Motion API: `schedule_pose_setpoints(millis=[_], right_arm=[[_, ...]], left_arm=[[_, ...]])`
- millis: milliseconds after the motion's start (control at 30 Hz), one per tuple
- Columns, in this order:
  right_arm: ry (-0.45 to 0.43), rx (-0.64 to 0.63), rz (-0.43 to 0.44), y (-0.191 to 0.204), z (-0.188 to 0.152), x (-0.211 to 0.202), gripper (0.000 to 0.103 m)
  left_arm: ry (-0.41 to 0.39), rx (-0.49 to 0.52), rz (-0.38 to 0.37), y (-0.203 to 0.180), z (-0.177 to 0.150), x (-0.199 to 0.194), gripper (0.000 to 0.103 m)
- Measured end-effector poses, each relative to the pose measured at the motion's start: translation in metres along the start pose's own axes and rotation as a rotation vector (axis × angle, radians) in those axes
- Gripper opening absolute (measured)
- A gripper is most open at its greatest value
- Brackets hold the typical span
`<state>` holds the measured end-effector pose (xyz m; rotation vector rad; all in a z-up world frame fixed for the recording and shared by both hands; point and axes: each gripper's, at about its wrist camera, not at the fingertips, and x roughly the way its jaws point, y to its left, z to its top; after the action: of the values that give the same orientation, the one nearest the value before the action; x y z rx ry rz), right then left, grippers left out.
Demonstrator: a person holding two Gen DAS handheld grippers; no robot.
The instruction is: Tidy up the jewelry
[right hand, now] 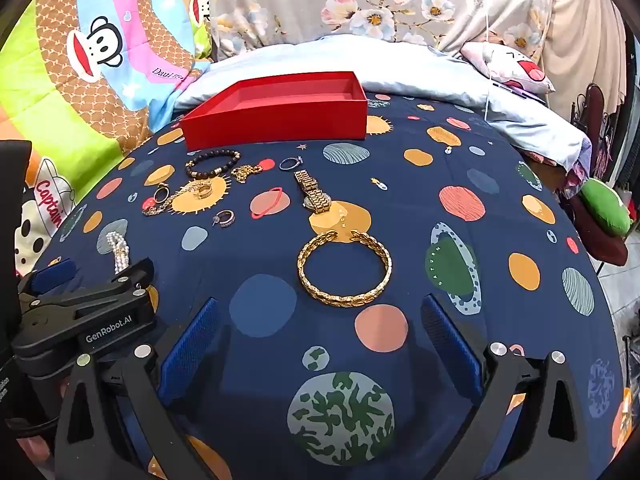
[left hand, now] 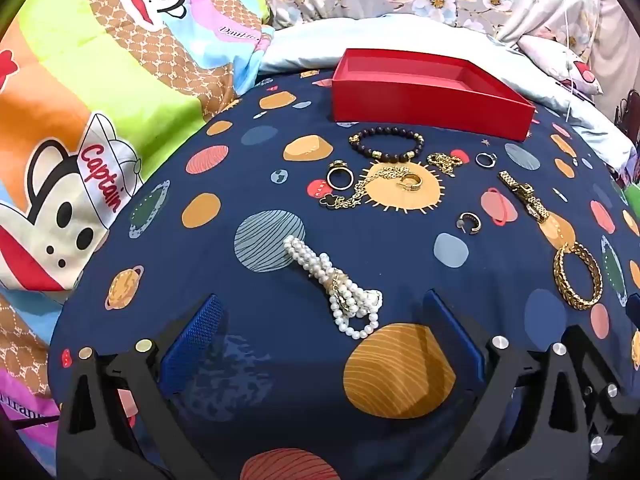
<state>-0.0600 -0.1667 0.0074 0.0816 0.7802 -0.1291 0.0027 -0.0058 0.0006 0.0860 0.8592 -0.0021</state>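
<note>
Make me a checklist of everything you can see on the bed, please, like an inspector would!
Surface: bedsheet, navy with planet prints, jewelry spread on it.
Job's things: red box, open and looking empty; pearl bracelet; gold bangle; gold watch; dark bead bracelet; gold chain; several rings and hoop earrings loose between them.
Clutter: nothing seen.
Grippers: left gripper open, just short of the pearl bracelet; right gripper open, just short of the gold bangle; neither touches anything.
Cables: white cord hanging at the far right.
Surroundings: monkey-print quilt, pale blue pillow, floral curtain.
</note>
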Motion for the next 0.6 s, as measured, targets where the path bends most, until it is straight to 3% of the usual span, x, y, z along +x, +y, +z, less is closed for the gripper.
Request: schedule_pose_setpoints(millis=[600], right_arm=[[-0.002,0.002,0.002,-0.001,0.000,-0.001,0.098]], left_arm=[[-0.029,0.020,0.002,0.001,0.001,-0.008,0.098]])
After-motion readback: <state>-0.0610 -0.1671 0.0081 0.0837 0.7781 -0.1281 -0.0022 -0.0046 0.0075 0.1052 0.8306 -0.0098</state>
